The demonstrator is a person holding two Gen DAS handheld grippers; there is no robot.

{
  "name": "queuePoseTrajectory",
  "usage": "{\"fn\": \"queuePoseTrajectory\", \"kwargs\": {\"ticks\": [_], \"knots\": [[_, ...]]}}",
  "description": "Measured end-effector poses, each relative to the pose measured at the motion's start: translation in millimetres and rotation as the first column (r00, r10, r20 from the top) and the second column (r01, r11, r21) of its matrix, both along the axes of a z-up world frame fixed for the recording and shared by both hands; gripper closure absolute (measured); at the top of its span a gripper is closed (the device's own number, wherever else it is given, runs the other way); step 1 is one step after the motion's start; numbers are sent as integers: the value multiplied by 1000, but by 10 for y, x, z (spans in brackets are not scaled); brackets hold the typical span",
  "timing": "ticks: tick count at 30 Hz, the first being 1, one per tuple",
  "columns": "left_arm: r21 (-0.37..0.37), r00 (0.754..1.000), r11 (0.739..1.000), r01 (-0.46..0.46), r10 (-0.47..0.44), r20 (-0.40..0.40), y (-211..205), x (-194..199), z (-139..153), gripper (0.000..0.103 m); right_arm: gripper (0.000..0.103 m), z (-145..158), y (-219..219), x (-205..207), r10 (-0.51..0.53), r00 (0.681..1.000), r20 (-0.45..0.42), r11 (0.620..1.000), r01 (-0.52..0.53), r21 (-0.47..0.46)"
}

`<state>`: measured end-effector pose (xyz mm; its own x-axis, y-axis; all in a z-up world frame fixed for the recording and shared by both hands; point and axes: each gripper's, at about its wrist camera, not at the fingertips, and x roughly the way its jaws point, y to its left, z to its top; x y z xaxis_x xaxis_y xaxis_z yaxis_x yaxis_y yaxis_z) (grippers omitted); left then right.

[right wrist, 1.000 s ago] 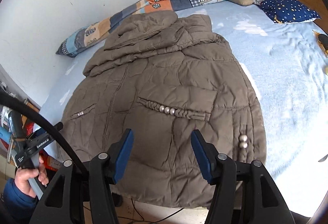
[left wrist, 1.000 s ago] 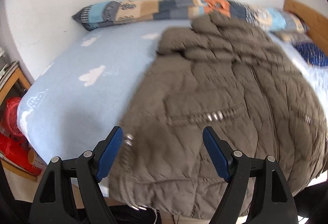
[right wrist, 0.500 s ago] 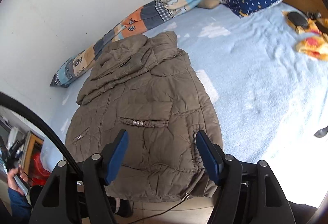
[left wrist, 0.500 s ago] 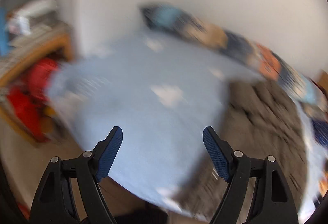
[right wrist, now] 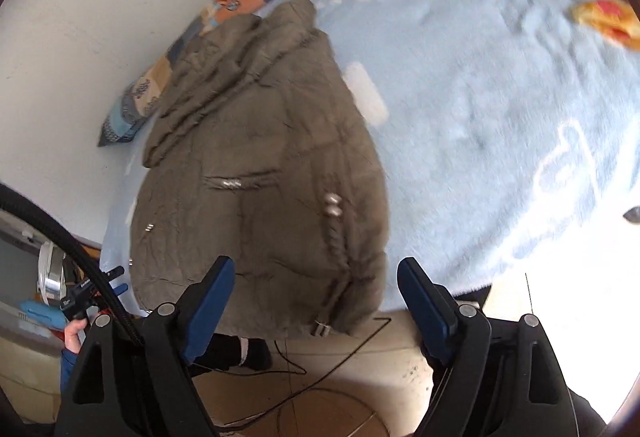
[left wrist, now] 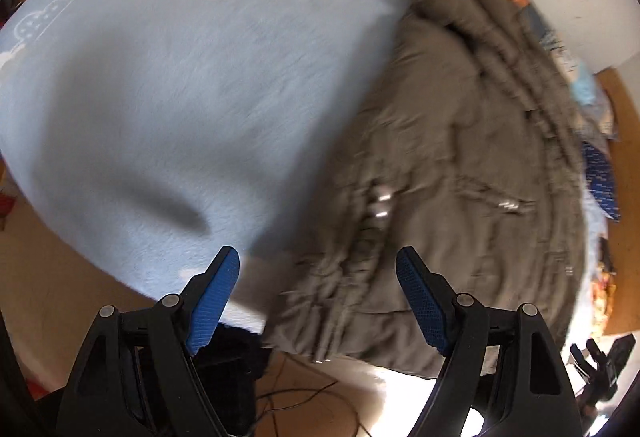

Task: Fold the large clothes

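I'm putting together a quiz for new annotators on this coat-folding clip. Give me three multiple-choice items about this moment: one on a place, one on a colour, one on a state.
1. Where does the coat lie?
A. on the floor
B. on the blue bed cover, its hem at the near edge
C. over a chair

2. What colour are the pads on the gripper fingers?
A. blue
B. red
C. white

3. What state is the right gripper in?
A. shut on the coat
B. shut on nothing
C. open, holding nothing

Answers:
1. B, the coat is spread on the bed cover with its hem over the near edge.
2. A, both views show blue pads on black fingers.
3. C, its jaws stand wide apart above the hem with nothing between them.
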<state>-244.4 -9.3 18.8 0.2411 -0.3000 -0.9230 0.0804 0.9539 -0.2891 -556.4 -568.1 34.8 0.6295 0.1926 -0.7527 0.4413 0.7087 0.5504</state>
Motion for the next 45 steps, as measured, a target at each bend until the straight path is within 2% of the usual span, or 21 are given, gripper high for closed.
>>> {"fn": "queuePoseTrajectory", "kwargs": {"ticks": [4, 9, 15, 20, 21, 23, 25, 26, 30, 31, 33, 37, 40, 41, 42, 43, 44, 45], "knots": [[15, 999, 1000, 0, 1, -33, 11, 20, -145, 23, 15, -139, -40, -2, -35, 998, -53, 999, 36, 20], [-11, 999, 1000, 5, -6, -49, 9, 10, -172, 23, 15, -412, -76, 110, -16, 993, -113, 992, 30, 125], [-25, 999, 999, 35, -35, -35, 35, -23, -139, 23, 16, -528, 112, 320, 67, 981, -184, 996, -53, 78], [-48, 999, 998, 28, -30, -42, 63, 5, -154, 23, 49, -526, 317, 461, 136, 970, -201, 991, -133, 31], [-51, 999, 998, 27, -30, -43, 85, -1, -162, 23, 52, -519, 339, 484, 146, 970, -194, 989, -143, 29], [-49, 999, 998, 29, -31, -40, 121, -14, -169, 23, 76, -455, 380, 499, 160, 972, -173, 987, -160, 14], [-50, 998, 998, 34, -36, -43, 97, -53, -217, 23, 82, -322, 410, 472, 172, 979, -108, 985, -172, 8], [-50, 998, 998, 36, -39, -47, 90, -32, -225, 23, 84, -276, 412, 460, 174, 981, -86, 985, -174, 11], [-79, 996, 995, 61, -66, -59, 39, -29, -245, 24, 86, 38, 416, 325, 169, 980, 108, 984, -173, 35], [-91, 995, 993, 80, -85, -53, 11, -36, -236, 27, 86, 94, 399, 297, 162, 977, 142, 985, -168, 35], [-122, 990, 985, 124, -131, -46, -56, -51, -229, 51, 86, 185, 336, 246, 130, 971, 202, 989, -142, 44], [-81, 983, 980, 182, -185, -23, -162, -98, -214, 56, 86, 224, 258, 223, 111, 964, 240, 989, -131, 66], [-46, 979, 978, 202, -203, -16, -207, -124, -222, 56, 86, 165, 254, 248, 111, 970, 215, 989, -128, 69], [-39, 979, 979, 201, -202, -19, -230, -123, -226, 52, 86, 133, 266, 276, 107, 974, 202, 990, -124, 74], [-30, 980, 981, 194, -195, -28, -231, -117, -244, 39, 86, 102, 258, 287, 102, 978, 183, 990, -118, 75], [-10, 983, 984, 180, -180, -45, -239, -110, -271, 32, 86, 75, 258, 311, 104, 981, 164, 990, -118, 78], [10, 985, 986, 167, -166, -54, -240, -103, -300, 26, 85, 52, 245, 304, 106, 982, 154, 990, -119, 80], [11, 984, 986, 169, -168, -58, -251, -96, -311, 26, 85, 24, 252, 318, 107, 985, 134, 990, -117, 73]]}}
